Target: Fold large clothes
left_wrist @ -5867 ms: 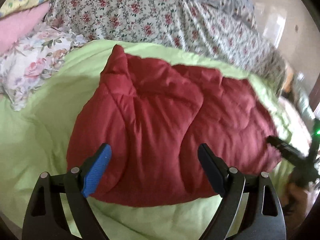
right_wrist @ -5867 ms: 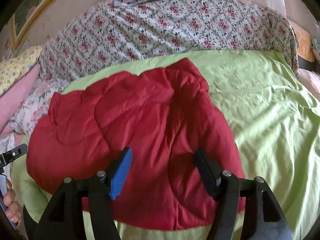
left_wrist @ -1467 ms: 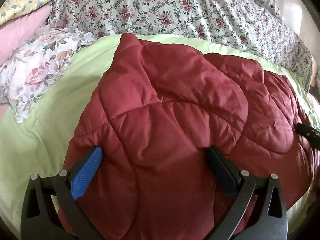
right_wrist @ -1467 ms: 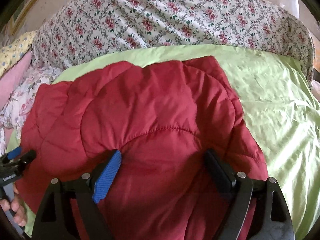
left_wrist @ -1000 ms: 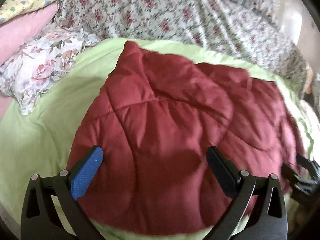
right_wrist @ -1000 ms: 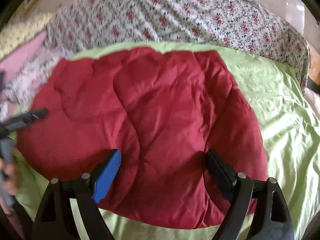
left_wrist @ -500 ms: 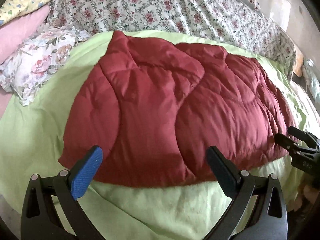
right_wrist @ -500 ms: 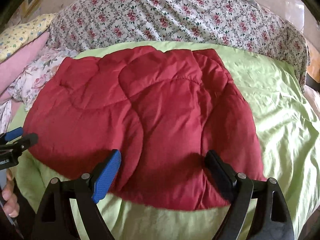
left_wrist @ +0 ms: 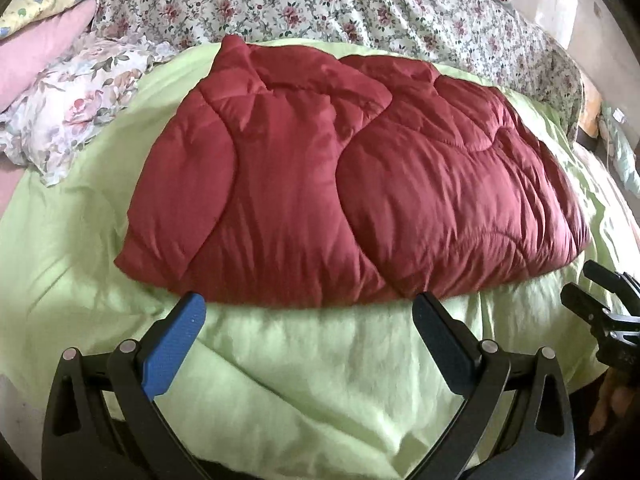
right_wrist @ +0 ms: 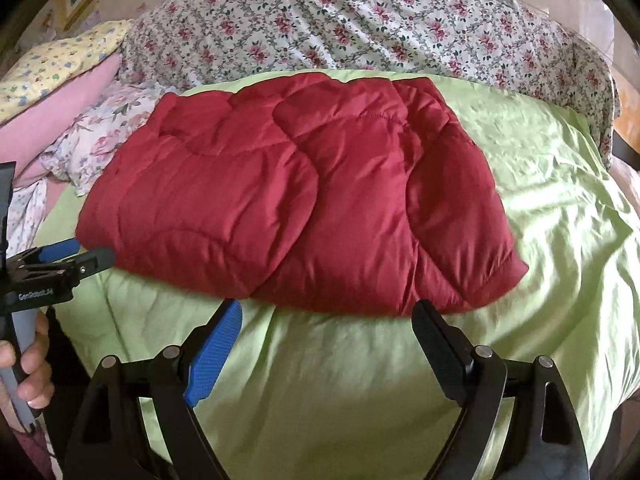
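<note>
Both hand-held grippers have drawn back off the red quilted jacket [left_wrist: 352, 184] since a second ago; its near hem now lies past their fingertips instead of between them. Landmark: jacket, folded into a puffy bundle, flat on the light green bedcover [left_wrist: 304, 380]. Left of the jacket: floral pillow [left_wrist: 76, 108] and pink pillow [left_wrist: 36, 52], clear of it. Near side of the jacket, left part: left hand-held gripper [left_wrist: 308, 316], jaws spread wide, nothing between them, over bare bedcover. Near side, right part: right hand-held gripper [right_wrist: 326, 318], jaws likewise wide apart and empty. Behind the jacket: rose-print bedding [right_wrist: 340, 24] heaped across the far side of the bed.
</note>
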{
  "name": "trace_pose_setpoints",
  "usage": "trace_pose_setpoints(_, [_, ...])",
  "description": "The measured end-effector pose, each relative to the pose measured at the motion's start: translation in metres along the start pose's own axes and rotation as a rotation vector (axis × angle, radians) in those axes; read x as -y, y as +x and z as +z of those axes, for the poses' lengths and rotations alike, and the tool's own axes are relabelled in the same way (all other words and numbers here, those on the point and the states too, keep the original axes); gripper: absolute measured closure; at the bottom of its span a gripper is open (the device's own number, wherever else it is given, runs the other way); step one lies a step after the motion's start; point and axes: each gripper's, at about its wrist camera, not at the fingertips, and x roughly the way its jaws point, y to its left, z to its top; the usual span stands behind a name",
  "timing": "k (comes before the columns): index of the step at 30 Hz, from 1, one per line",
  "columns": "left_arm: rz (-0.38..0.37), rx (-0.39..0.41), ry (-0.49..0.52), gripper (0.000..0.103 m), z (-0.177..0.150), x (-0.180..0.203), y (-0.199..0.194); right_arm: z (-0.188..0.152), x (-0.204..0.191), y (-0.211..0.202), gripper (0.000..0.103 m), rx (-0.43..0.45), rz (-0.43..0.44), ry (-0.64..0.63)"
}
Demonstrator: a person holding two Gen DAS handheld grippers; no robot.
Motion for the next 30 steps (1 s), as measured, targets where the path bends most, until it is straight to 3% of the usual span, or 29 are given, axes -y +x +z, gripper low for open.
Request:
trace_pose_setpoints(10, [0.050,-0.075,0.033,0.000,-0.016,0.008,-0.004,-0.017,-0.002,0.003,0.012,-0.073,0.008,0.015])
trace_pose_setpoints(20, [0.095,-0.005,0.129,0.000,0.008,0.034,-0.032,0.004,-0.001,-0.024,0.006,-0.034,0.021,0.020])
trace_pose_setpoints(30, [0.108,-0.028,0.096,0.000,0.027,0.030,-0.015,0.024,0.003,-0.009,0.006,-0.066,0.029,0.039])
